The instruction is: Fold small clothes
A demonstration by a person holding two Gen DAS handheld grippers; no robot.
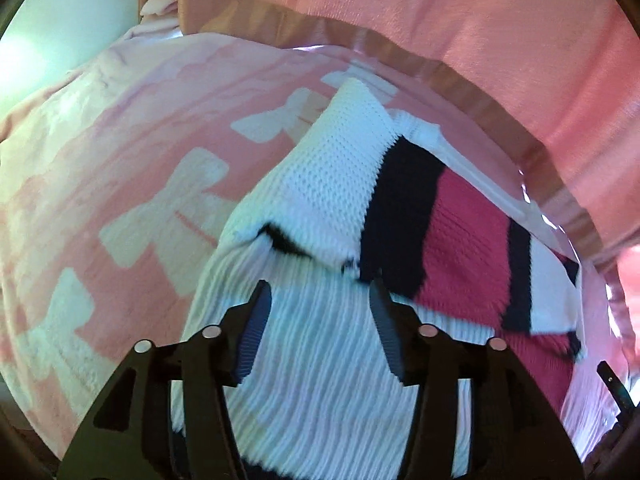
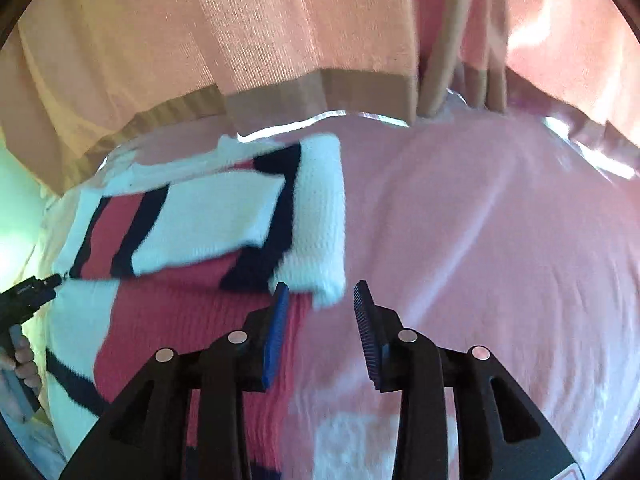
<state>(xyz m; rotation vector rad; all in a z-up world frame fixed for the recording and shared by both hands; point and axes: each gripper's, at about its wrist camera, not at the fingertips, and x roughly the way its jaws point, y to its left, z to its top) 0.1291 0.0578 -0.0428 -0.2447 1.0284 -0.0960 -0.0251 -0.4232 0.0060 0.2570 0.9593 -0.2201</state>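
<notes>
A small knitted sweater (image 1: 332, 184), white with black and red bands, lies on a pink blanket with white bows (image 1: 132, 184). One sleeve is folded over the body. My left gripper (image 1: 318, 304) is open just above the white ribbed part, holding nothing. In the right wrist view the same sweater (image 2: 208, 220) lies at the left with a folded sleeve on top. My right gripper (image 2: 320, 300) is open over the sweater's right edge, with the white cuff (image 2: 324, 248) just beyond its fingertips. The left gripper (image 2: 24, 292) shows at the far left edge there, held by a hand.
Orange-pink curtains (image 2: 240, 40) with a brown hem hang behind the bed. A shiny strip (image 2: 320, 116) runs along the far edge of the bed. Bare pink blanket (image 2: 500, 240) stretches to the right of the sweater.
</notes>
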